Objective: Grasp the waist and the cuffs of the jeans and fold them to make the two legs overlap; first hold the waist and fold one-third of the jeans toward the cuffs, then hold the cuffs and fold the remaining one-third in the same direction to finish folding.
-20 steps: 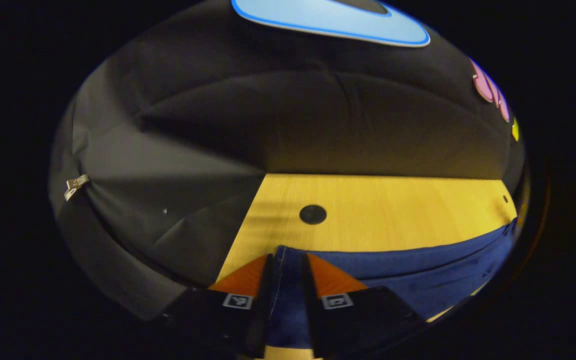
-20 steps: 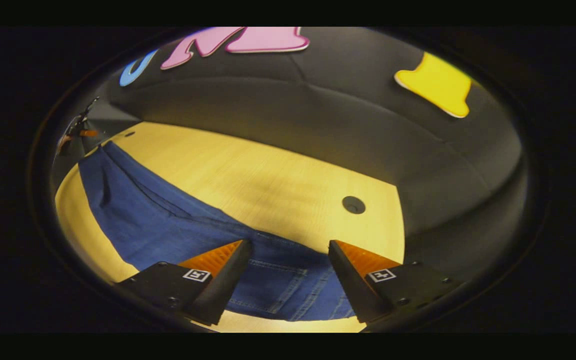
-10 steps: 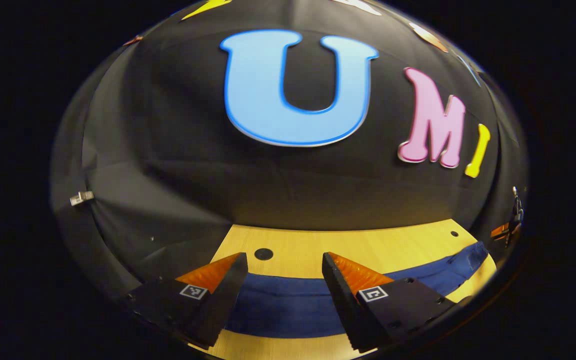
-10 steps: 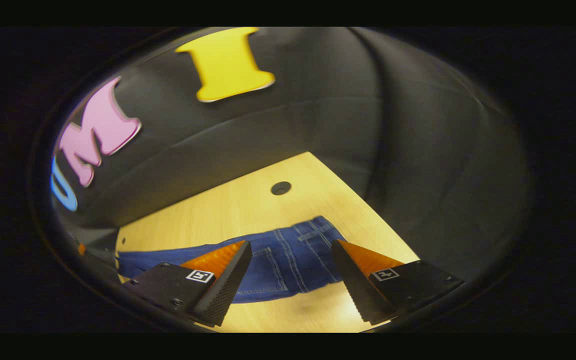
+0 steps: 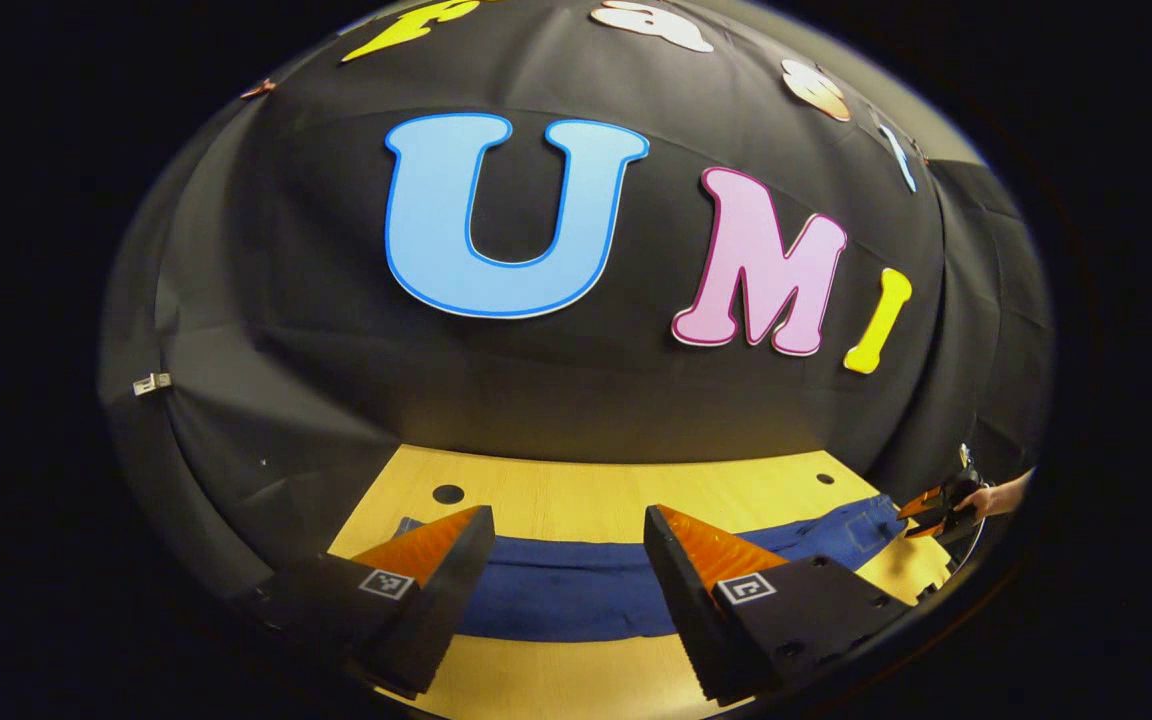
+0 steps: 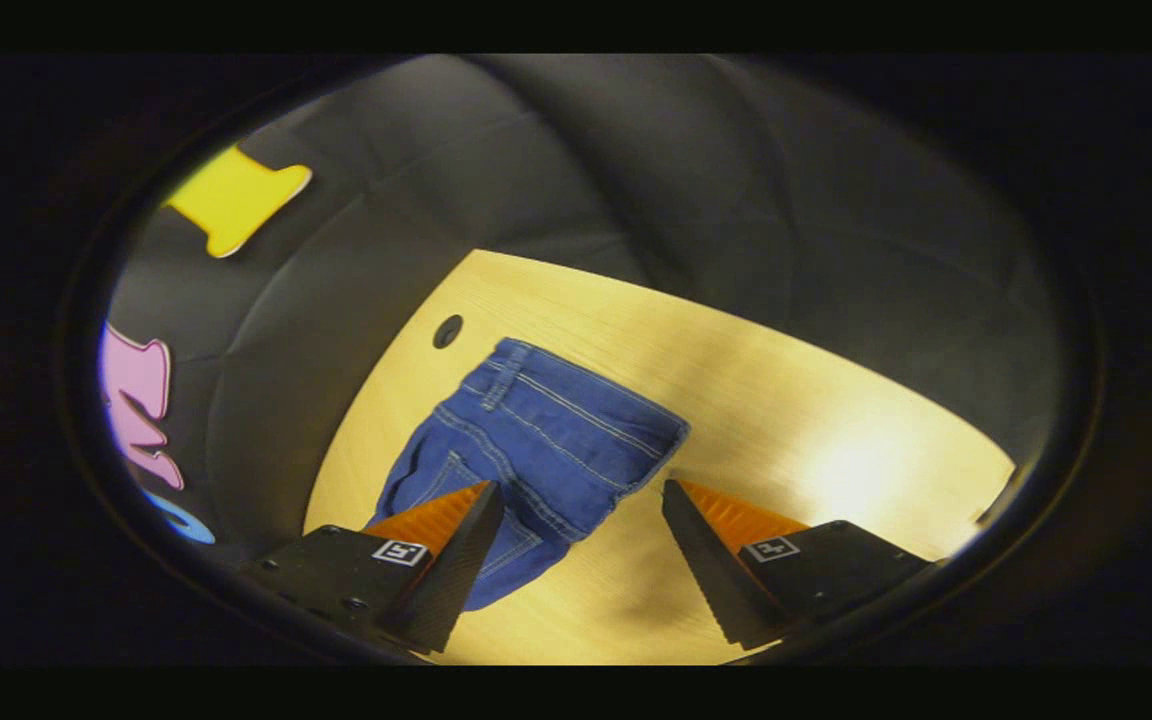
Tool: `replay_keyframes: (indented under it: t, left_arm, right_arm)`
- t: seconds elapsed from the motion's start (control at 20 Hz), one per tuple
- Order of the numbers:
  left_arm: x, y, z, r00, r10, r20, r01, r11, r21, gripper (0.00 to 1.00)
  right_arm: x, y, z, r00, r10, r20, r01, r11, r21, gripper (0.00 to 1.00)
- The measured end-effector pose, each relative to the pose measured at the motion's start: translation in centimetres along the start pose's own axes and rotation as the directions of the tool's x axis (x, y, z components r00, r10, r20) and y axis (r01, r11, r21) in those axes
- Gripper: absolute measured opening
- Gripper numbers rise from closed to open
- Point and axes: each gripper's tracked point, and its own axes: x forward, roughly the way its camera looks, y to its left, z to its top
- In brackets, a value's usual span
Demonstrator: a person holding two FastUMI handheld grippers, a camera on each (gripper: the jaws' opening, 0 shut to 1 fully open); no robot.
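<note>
Blue jeans (image 5: 576,590) lie flat as one long strip across the wooden table (image 5: 576,490), the legs one over the other. My left gripper (image 5: 564,560) hovers open above the cuff end, holding nothing. In the right gripper view the waist end of the jeans (image 6: 546,430) with its seams and belt loop lies ahead. My right gripper (image 6: 581,535) is open above the waist's near edge, not touching it. Far right in the left gripper view, the right gripper (image 5: 931,508) shows with a hand behind it, beside the waist.
The table has round cable holes, one near the cuff end (image 5: 448,494) and one near the waist (image 6: 447,331). Black cloth walls enclose the table at the back and sides. Bare wood (image 6: 816,440) lies to the right of the waist.
My left gripper let go of the cuff, opened and rose away. My right gripper, open throughout, swung right, so the waist now lies ahead of it.
</note>
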Motion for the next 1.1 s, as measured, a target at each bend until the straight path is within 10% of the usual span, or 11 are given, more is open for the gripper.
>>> replay_keyframes:
  t: [0.3,0.5,0.7,0.75,1.05,1.1]
  left_arm:
    - [0.7,0.0,-1.2,0.998,0.04,-0.057,-0.038,0.998,0.045,0.94]
    - [2.5,-1.7,-2.3,0.994,0.057,-0.094,-0.051,0.996,0.071,0.94]
    - [2.3,-2.6,-2.9,0.992,0.075,-0.106,-0.065,0.993,0.099,0.94]
    - [2.2,-2.6,-3.0,0.992,0.074,-0.098,-0.064,0.992,0.106,0.94]
    - [0.0,-0.8,-4.1,0.992,0.009,-0.126,0.008,0.991,0.136,0.91]
    - [-0.7,-0.3,-3.9,0.993,-0.008,-0.121,0.024,0.991,0.131,0.91]
  right_arm:
    - [2.4,1.1,2.7,0.996,-0.003,0.09,-0.011,0.989,0.151,0.92]
    - [1.7,-0.4,3.0,0.994,-0.009,0.108,-0.009,0.986,0.169,0.34]
    - [1.2,-0.5,3.4,0.993,0.011,0.118,-0.023,0.995,0.101,0.07]
    - [1.3,-0.4,3.4,0.991,0.013,0.133,-0.024,0.997,0.078,0.19]
    - [-4.3,4.4,4.9,0.946,0.09,0.313,-0.043,0.987,-0.155,0.07]
    - [-5.5,6.1,4.7,0.936,0.121,0.331,-0.048,0.974,-0.22,0.19]
